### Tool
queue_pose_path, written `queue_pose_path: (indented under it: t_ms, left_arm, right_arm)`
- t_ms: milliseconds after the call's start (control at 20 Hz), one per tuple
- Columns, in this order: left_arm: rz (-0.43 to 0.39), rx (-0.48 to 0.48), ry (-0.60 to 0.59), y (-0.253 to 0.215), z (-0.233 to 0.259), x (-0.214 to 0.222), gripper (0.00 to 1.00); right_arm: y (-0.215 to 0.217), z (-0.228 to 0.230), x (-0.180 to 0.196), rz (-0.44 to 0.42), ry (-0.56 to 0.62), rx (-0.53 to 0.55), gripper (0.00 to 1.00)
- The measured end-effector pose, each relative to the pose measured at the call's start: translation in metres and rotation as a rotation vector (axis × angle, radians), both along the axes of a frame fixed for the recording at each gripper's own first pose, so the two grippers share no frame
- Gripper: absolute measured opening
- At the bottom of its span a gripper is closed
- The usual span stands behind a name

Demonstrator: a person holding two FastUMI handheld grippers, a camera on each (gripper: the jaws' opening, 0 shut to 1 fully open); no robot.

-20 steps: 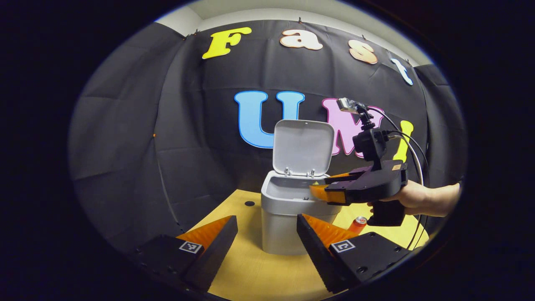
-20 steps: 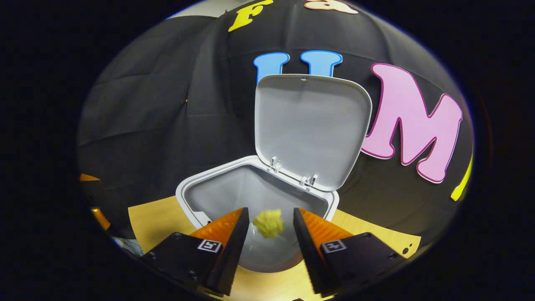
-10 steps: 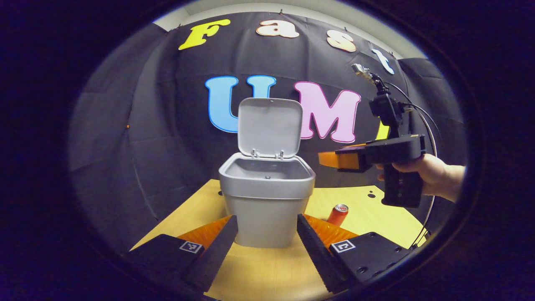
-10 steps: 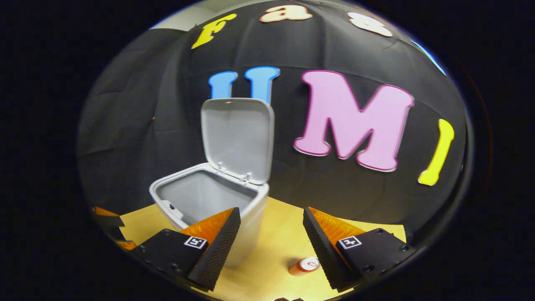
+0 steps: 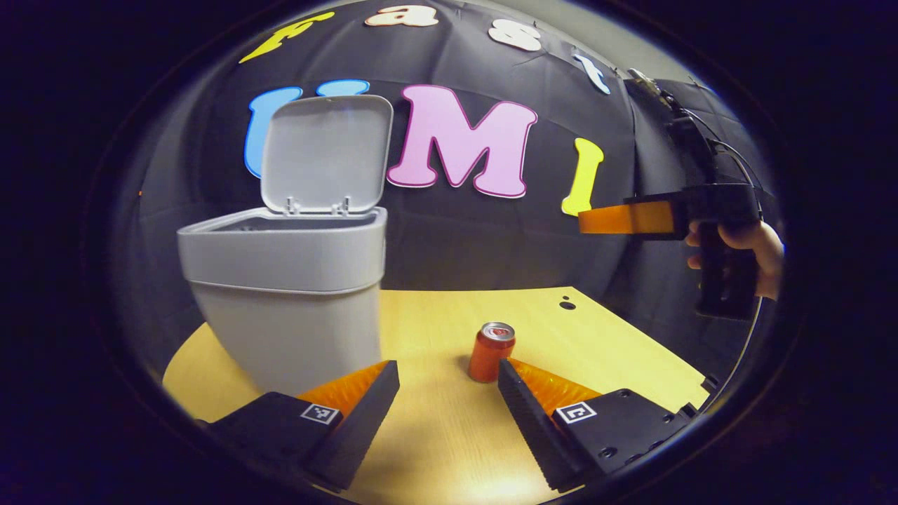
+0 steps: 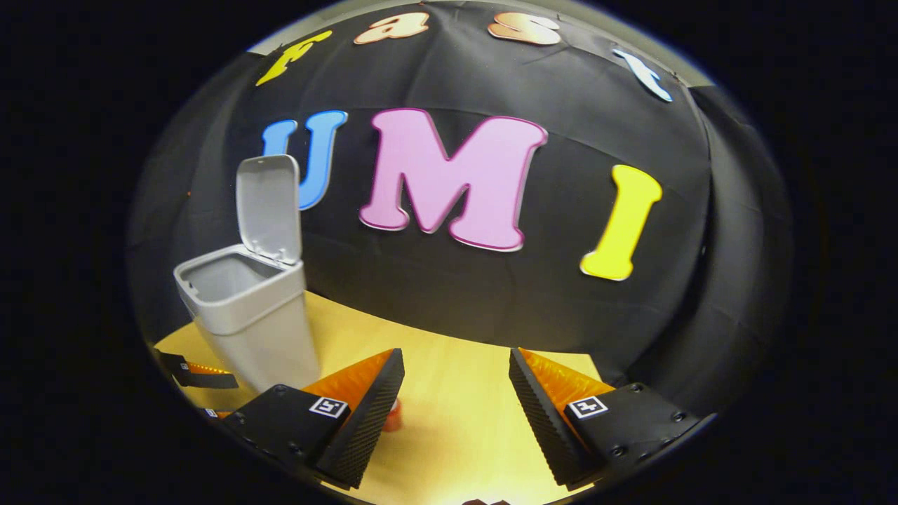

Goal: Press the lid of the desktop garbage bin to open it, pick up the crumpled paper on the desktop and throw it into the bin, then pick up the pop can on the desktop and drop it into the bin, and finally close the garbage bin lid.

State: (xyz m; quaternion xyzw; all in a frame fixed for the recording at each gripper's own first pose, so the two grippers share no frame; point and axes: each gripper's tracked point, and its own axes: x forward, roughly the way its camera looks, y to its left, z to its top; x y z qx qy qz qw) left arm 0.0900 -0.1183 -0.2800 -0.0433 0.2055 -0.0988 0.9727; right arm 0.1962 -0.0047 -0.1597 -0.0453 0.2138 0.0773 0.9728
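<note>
Orange pop can (image 5: 491,352) upright on the counter (image 5: 435,428), right of the open garbage bin (image 5: 287,280), lid (image 5: 324,153) up for dropping. Left hand-held gripper (image 5: 447,400) wide, lining up; right hand-held gripper (image 6: 456,393) wide, empty, clear.

Yellow wooden table (image 5: 617,351), black cloth wall (image 6: 435,287)

**Pale wooden tabletop with a bin and a can**

The tabletop (image 5: 435,428) is light yellow wood, with two small dark holes (image 5: 565,304) near its far edge at about one o'clock. A grey garbage bin (image 5: 287,301) stands on it at ten o'clock, lid (image 5: 326,154) raised upright. An orange pop can (image 5: 491,352) stands upright near the middle, at about three o'clock of the bin and apart from it.
</note>
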Motion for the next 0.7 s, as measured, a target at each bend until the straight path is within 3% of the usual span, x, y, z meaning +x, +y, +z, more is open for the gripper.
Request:
queue_pose_path:
  t_ms: [200,350,700]
  left_arm:
    - [-0.04,0.013,0.029,-0.036,-0.046,0.043,0.96]
    - [-0.063,0.015,0.047,-0.058,-0.077,0.07,0.96]
    - [-0.077,0.044,0.043,-0.086,-0.123,0.116,0.96]
  right_arm:
    - [-0.052,-0.021,-0.007,-0.066,0.018,0.027,0.97]
    - [-0.087,-0.033,-0.007,-0.1,0.005,-0.02,0.97]
    - [-0.133,-0.079,-0.017,-0.152,0.072,-0.028,0.97]
